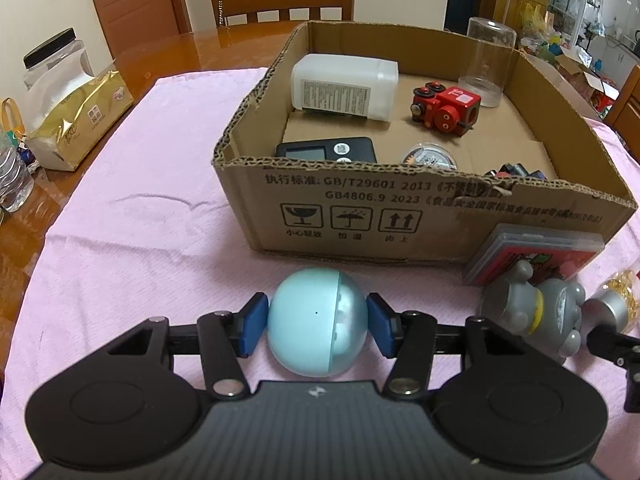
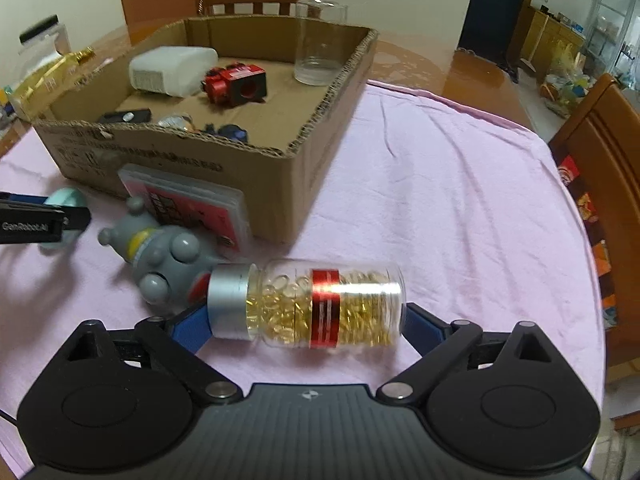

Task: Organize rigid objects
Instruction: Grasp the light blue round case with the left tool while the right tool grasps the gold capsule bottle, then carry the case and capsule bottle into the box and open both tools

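A pale blue ball [image 1: 308, 320] lies on the pink cloth [image 1: 140, 200] in front of the cardboard box [image 1: 400, 208]. My left gripper [image 1: 316, 326] is shut on it, one blue pad pressed against each side. A clear bottle of gold capsules [image 2: 320, 304] with a silver cap and a red band lies sideways. My right gripper [image 2: 306, 326] is closed on it lengthwise, one pad on the cap and one on the base. A grey toy figure [image 2: 160, 264] and a flat red card case [image 2: 188, 204] lie between the two grippers.
The box holds a white bottle [image 1: 344, 86], a red toy [image 1: 444, 110], a glass [image 1: 486, 64], a black device [image 1: 328, 148] and a round tin [image 1: 430, 156]. A tissue pack [image 1: 76, 120] and a jar [image 1: 52, 60] stand at the left. A wooden chair [image 2: 600, 184] is at the right.
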A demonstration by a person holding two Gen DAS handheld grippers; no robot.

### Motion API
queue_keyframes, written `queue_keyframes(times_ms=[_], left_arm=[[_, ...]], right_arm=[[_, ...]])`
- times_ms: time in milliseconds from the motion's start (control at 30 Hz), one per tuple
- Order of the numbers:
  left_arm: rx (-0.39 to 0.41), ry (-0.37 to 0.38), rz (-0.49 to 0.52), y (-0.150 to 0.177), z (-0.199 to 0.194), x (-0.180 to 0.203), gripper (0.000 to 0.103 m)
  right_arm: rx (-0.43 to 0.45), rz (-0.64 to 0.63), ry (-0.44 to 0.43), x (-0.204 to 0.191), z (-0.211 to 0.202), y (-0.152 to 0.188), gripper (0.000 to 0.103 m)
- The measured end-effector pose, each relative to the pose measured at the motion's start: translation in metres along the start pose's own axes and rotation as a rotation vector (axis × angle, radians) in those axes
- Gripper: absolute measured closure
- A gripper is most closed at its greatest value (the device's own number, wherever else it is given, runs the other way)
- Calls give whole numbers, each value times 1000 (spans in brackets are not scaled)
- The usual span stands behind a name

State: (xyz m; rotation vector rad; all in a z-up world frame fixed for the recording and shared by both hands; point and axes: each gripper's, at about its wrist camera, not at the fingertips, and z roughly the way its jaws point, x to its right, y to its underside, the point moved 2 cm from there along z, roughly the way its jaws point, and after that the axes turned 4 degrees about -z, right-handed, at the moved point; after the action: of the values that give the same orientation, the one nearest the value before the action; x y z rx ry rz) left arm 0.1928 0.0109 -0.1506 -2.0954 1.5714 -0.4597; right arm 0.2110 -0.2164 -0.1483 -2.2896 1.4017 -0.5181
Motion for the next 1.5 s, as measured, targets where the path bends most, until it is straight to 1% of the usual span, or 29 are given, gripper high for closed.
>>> queue_keyframes(times_ms=[167,300,400,500,533,733,867,1067,1233,1300,1367,1500], left_arm=[[-5,-6,14,-2,1,3,47],[-14,3,34,-1,0,3,46],[-19,15,48,0,0,2,45],[-20,29,77,0,-1,2,51],[-18,33,93,-1,-1,2,51],[-38,63,156,-2,-1,0,51],[-60,87,198,-2,-5,-3,51],[-78,114,242,-9,-22,-8,51],[-83,147,276,-20,-47,-11,51],[-87,172,283,-25,-56,-12,51],[-82,190,288,-31,-66,-12,51],[-41,207,305,-47,-81,-9,51]], right_arm=[[13,12,8,1,1,-4,3],[22,9,7,-2,5,-8,3],[19,-10,16,-4,7,-10,6],[9,-14,9,-2,6,-10,6],[6,-18,7,-2,6,-10,6],[-8,-68,-29,-1,2,-9,6],[-14,-114,-30,3,-3,-10,6],[-17,-189,-58,7,-17,-17,6],[-5,-243,-125,13,-44,-34,6],[10,-265,-150,15,-53,-44,6],[36,-294,-163,14,-63,-56,6],[99,-353,-180,8,-73,-84,6]])
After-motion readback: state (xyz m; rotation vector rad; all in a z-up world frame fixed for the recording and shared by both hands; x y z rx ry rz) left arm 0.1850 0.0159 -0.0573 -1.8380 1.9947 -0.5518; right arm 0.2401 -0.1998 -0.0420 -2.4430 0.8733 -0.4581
